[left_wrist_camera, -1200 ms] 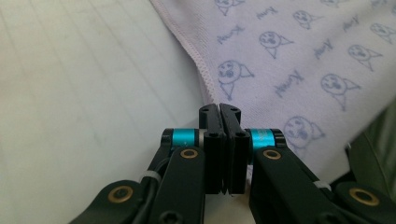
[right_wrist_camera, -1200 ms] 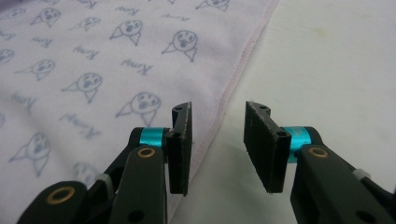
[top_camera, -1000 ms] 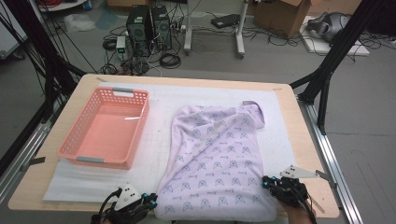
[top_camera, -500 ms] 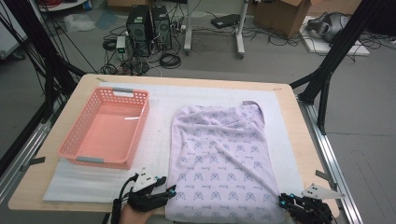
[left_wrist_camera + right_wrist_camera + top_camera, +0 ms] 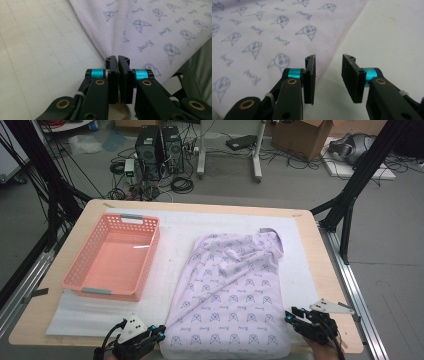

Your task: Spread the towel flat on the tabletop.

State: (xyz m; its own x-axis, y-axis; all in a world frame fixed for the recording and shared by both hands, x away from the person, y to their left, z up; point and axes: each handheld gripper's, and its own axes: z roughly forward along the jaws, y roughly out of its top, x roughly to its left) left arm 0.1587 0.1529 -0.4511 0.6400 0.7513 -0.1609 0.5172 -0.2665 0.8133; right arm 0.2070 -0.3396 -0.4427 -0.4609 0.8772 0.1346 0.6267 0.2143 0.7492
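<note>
A lavender garment [image 5: 235, 290] printed with small blue faces lies flat on the white mat [image 5: 170, 265], its collar end far from me. My left gripper [image 5: 159, 330] is at its near left corner. In the left gripper view the jaws [image 5: 117, 58] have just been closing and now stand together, pinching the hem of the garment [image 5: 155, 30]. My right gripper [image 5: 289, 316] is at the near right corner. Its jaws [image 5: 328, 58] have just been opening. The left jaw hangs over the hem of the garment [image 5: 262, 32] and only bare mat [image 5: 387, 30] shows in the gap.
A pink plastic basket [image 5: 149, 251] stands on the mat to the left of the garment, with nothing in it. The wooden table [image 5: 312, 250] ends just behind both grippers. Computers, cables and black frame legs are on the floor beyond the table.
The left gripper slid right toward the garment's corner, then came back left. The right gripper dipped toward me and returned, jaws wider. The garment lies flatter, its collar end spread out.
</note>
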